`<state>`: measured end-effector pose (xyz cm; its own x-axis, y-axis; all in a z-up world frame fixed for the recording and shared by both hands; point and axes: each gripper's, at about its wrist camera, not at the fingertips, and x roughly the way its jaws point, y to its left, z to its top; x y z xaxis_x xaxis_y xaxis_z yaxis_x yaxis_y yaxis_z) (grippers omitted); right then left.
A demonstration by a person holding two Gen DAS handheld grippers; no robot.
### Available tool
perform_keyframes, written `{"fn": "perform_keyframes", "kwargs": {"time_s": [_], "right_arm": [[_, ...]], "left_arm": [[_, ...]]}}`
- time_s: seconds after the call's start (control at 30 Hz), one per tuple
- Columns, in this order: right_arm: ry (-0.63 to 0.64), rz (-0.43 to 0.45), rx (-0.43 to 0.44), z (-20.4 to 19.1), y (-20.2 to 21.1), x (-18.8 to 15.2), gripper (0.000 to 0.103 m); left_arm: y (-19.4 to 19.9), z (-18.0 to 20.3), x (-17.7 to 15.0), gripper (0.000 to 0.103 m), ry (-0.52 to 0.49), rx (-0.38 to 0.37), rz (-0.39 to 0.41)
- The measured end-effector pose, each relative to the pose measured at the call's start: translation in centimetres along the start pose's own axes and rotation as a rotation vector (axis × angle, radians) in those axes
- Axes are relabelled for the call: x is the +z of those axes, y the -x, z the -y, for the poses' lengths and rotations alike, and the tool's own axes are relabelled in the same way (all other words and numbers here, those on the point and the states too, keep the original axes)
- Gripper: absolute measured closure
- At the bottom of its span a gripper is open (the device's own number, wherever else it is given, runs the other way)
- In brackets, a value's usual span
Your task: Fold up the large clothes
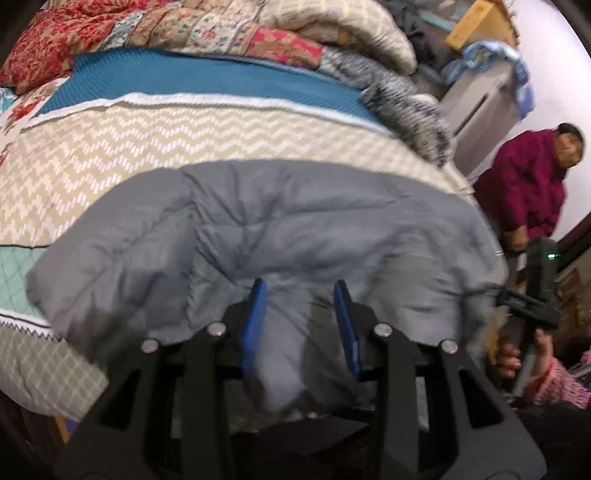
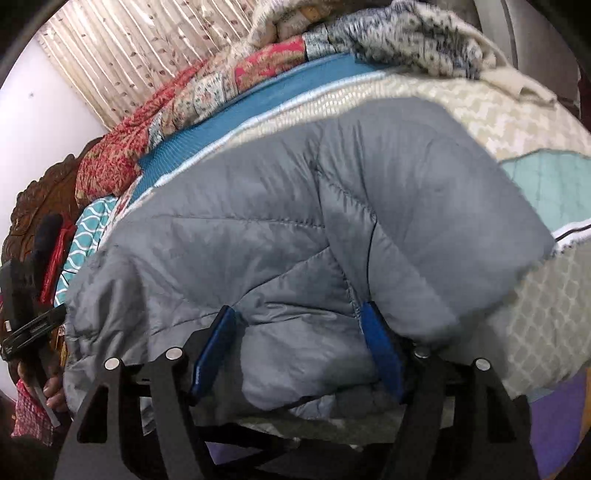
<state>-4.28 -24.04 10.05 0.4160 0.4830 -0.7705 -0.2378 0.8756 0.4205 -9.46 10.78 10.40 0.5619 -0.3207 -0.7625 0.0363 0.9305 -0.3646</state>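
Now we have a grey quilted jacket (image 1: 280,229) spread across the near part of the bed (image 1: 110,162), on top of a beige zigzag bedspread (image 1: 155,140). Behind it runs a blue strip of bedding, and beyond that a heap of red and patchwork quilts (image 1: 177,26) with a grey-and-white fuzzy blanket (image 1: 402,107) at one end.

Our left claw (image 1: 300,325) is set narrow, its blue pads (image 1: 255,325) on either side of a bunched fold of the jacket's near edge. The grey fabric fills the gap between them and hangs down toward the camera, so we take it as gripped.

Our right claw (image 2: 301,350) stands much wider. A thick roll of the jacket's hem lies between its blue pads (image 2: 382,350), and the cloth bulges up to both of them, yet we see it loose rather than pinched; the jaws stand spread around it.

Seen from the left wrist, the right-hand tool (image 1: 532,295) shows at the far right edge of the jacket, held by a hand (image 1: 517,354) in a pink knitted sleeve. From the right wrist, the left tool (image 2: 26,302) shows at the jacket's opposite end, beside a carved wooden headboard (image 2: 48,192).

A second person in a magenta coat (image 1: 528,184) stands past the bed's corner, near a white appliance (image 1: 480,110).
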Motion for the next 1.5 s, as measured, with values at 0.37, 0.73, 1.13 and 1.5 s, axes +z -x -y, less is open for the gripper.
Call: {"fn": "perform_keyframes", "kwargs": {"time_s": [0.37, 0.73, 1.13, 1.5], "right_arm": [[0.222, 0.125, -0.026, -6.5, 3.5, 2.6, 0.020], [0.139, -0.003, -0.035, -4.1, -0.5, 1.8, 0.020], [-0.024, 0.199, -0.142, 2.7, 4.9, 10.3, 0.019], [-0.235, -0.006, -0.098, 8.9, -2.0, 5.2, 0.018]], "left_arm": [[-0.8, 6.7, 2.4, 0.067, -0.108, -0.182, 0.035], [-4.2, 8.0, 0.9, 0.067, -0.181, -0.110, -0.065], [3.9, -8.5, 4.7, 0.041, 0.222, 0.188, 0.108], [-1.5, -11.3, 0.9, 0.035, 0.250, 0.195, -0.061]]}}
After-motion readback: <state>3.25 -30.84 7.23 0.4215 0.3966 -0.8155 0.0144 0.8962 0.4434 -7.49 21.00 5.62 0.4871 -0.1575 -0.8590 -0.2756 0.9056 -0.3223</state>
